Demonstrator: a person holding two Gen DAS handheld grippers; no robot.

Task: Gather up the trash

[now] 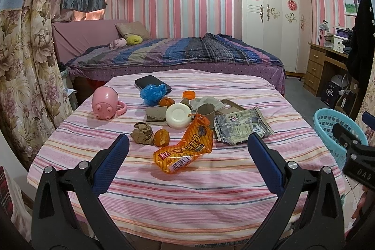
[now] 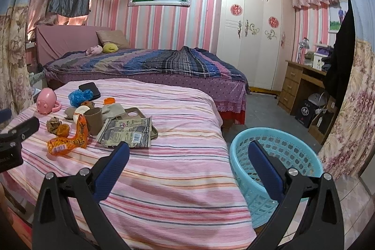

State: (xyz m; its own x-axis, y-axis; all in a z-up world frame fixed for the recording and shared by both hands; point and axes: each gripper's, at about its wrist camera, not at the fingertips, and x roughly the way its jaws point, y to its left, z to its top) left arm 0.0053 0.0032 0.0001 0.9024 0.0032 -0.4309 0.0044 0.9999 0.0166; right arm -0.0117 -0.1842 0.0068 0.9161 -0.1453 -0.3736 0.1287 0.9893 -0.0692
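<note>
Trash lies on the pink striped table point(image 1: 187, 198): an orange snack wrapper point(image 1: 185, 149), a grey foil packet point(image 1: 241, 125), crumpled brown paper point(image 1: 141, 132), an orange peel point(image 1: 161, 137), a cardboard roll point(image 1: 206, 114), a white lid point(image 1: 179, 115) and a blue plastic bag point(image 1: 152, 93). My left gripper point(image 1: 187, 142) is open and empty, just short of the orange wrapper. My right gripper point(image 2: 188, 149) is open and empty over the table's right edge, next to the blue basket point(image 2: 276, 156). The wrapper point(image 2: 70, 139) and packet point(image 2: 127, 130) also show in the right wrist view.
A pink pig mug point(image 1: 104, 104), a black phone point(image 1: 150, 82) and an orange cap point(image 1: 188, 94) also sit on the table. A bed point(image 1: 175, 57) stands behind it, a wardrobe point(image 1: 269, 15) and wooden desk point(image 1: 323, 67) to the right, floral curtains point(image 1: 25, 62) on the left.
</note>
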